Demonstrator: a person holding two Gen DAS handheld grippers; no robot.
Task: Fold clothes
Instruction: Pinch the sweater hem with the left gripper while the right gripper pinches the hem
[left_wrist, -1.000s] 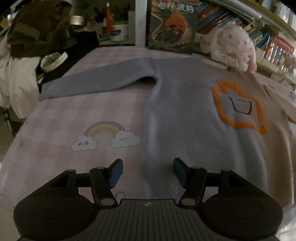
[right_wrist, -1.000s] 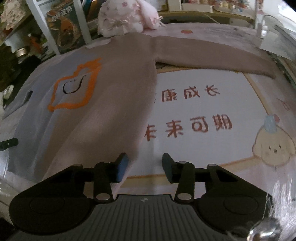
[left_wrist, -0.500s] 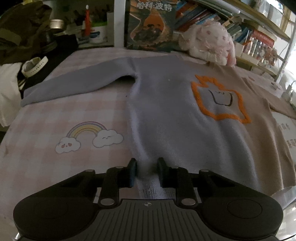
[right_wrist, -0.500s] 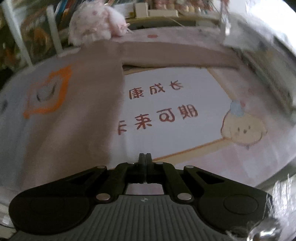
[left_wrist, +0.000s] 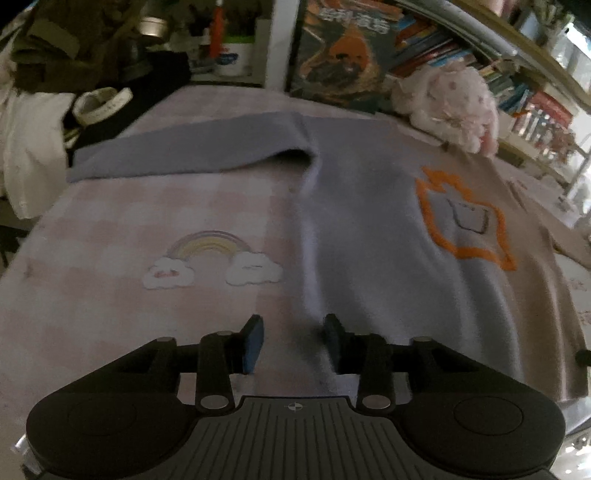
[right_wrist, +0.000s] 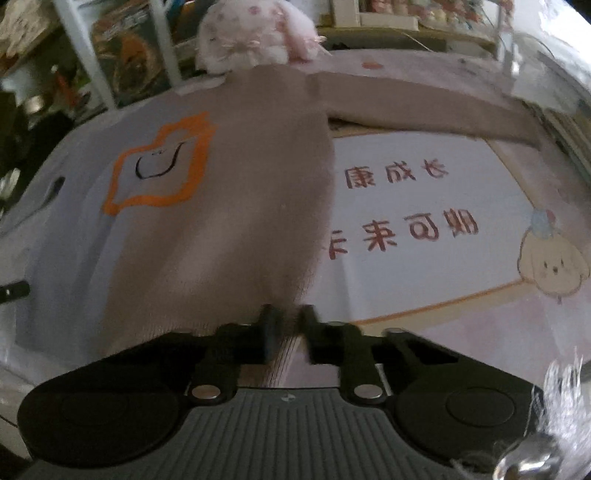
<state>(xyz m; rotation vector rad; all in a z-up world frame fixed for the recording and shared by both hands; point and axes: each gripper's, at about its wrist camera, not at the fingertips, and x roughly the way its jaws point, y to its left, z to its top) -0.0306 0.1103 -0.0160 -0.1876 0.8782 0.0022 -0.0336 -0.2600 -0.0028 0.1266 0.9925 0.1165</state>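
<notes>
Sweater (left_wrist: 369, 221) lay flat, collar just beside the plush (left_wrist: 447, 103), hem farthest from it. Your left gripper (left_wrist: 293, 332), jaws just narrowed, straddled one hem corner; grip uncertain. Your right gripper (right_wrist: 288, 321), nearly closed after easing slightly, pinched the other corner, presumably so both corners could lift toward the plush together.

The room is dim, with brighter light at the far right. A table wears a pink checked cloth (left_wrist: 110, 229) with a rainbow and clouds (left_wrist: 212, 264) and a puppy picture (right_wrist: 552, 264). Behind it stand shelves of books (left_wrist: 443, 44), a fluffy pink toy bunny (left_wrist: 448, 105), and heaped clothes (left_wrist: 55, 44) on the left.
</notes>
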